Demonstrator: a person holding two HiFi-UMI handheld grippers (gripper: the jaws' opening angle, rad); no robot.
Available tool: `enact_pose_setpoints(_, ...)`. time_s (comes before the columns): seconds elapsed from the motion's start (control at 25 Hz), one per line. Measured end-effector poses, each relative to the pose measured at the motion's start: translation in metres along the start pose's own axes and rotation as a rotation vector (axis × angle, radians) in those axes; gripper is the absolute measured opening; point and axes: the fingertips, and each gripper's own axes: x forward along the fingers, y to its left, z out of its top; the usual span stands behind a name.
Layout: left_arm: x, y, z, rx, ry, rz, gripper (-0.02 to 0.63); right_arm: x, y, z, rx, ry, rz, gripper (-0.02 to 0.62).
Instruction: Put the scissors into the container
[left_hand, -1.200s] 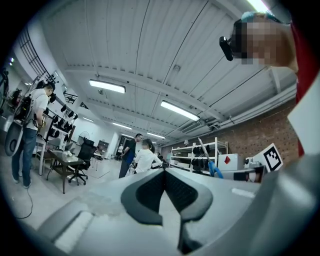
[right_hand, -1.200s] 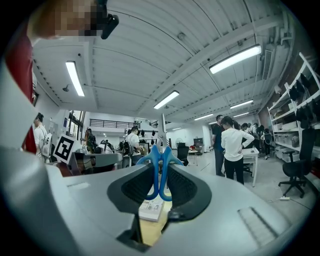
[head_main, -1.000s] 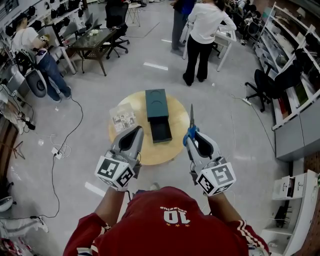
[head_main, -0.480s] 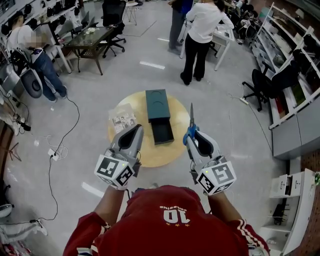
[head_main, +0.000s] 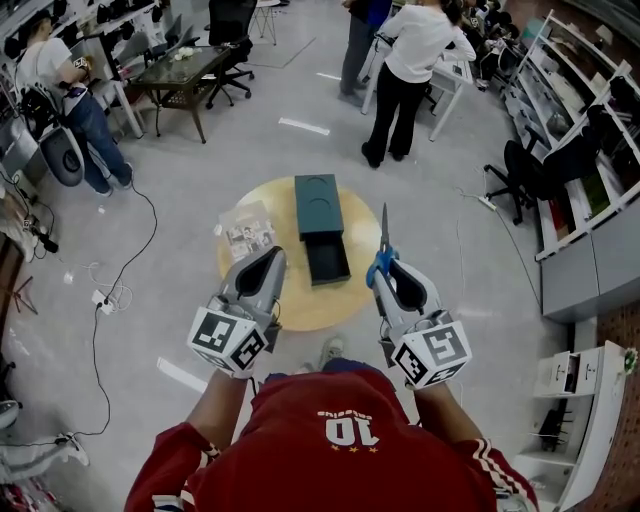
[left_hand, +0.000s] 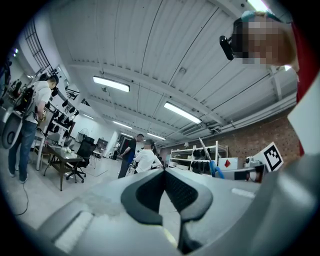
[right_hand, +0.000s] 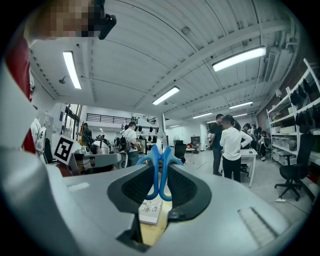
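Scissors (head_main: 383, 238) are pinched upright in the right tongs (head_main: 384, 272) over a round wooden surface (head_main: 300, 305) in a busy workshop, right of the green container (head_main: 317, 208); the left tongs (head_main: 271, 256) are pressed together, empty. "10" is printed on a red shirt (head_main: 345, 430).

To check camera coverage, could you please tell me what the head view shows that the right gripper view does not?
Only the head view: the container, its drawer open, on the table. Only the right gripper view: the ceiling lights, and the jaws closed on the blue handles of the scissors. Both: the scissors in the right gripper, part of the table, the packet and a person in white.
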Motion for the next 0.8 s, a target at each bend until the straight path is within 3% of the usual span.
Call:
enact_pose_setpoints(0.32,0.002,-0.001,-0.014,-0.019,0.011,0.016,0.001,0.004,-0.011,-0.016,-0.009,0.036,-0.011,0.092)
enact_pose_setpoints(0.8,0.029,0.023,-0.019,0.036,0.023,0.054,0.001,0.036,-0.033,-0.031,0.012,0.066,0.004,0.092)
